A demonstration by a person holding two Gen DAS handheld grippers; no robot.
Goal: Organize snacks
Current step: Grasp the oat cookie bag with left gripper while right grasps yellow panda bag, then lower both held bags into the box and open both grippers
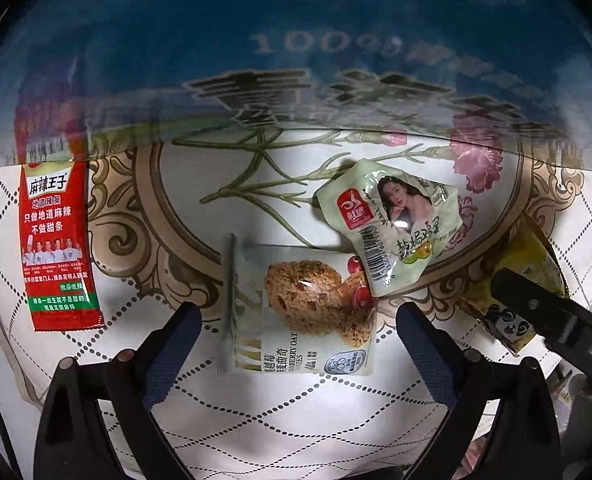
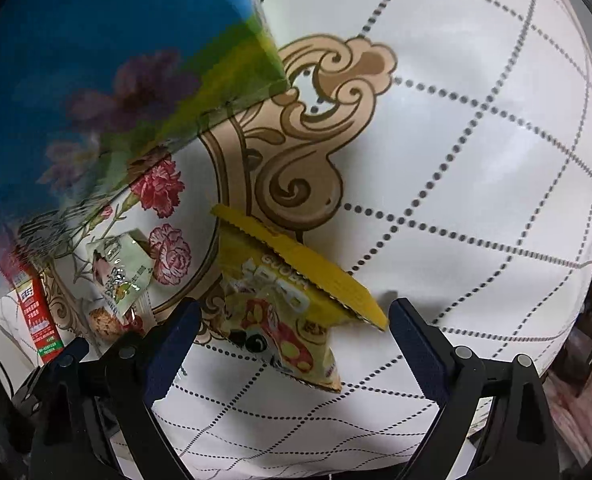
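In the left wrist view my left gripper point(image 1: 297, 316) is open, its fingers on either side of a cranberry oat cookie packet point(image 1: 303, 308) lying flat on the table. A pale green egg snack packet point(image 1: 395, 228) overlaps the cookie packet's far right corner. A red spicy strip packet point(image 1: 58, 244) lies at the left. In the right wrist view my right gripper point(image 2: 292, 312) is open around a yellow snack packet point(image 2: 288, 300) with a panda print. The same yellow packet point(image 1: 511, 300) shows at the right of the left view, partly under the right gripper's finger point(image 1: 551, 316).
A large blue box point(image 1: 296, 40) with a glossy, reflecting side stands behind the snacks; it also fills the upper left of the right wrist view point(image 2: 96, 60). The table wears a white patterned cloth point(image 2: 475, 160) with flowers and gold scrolls.
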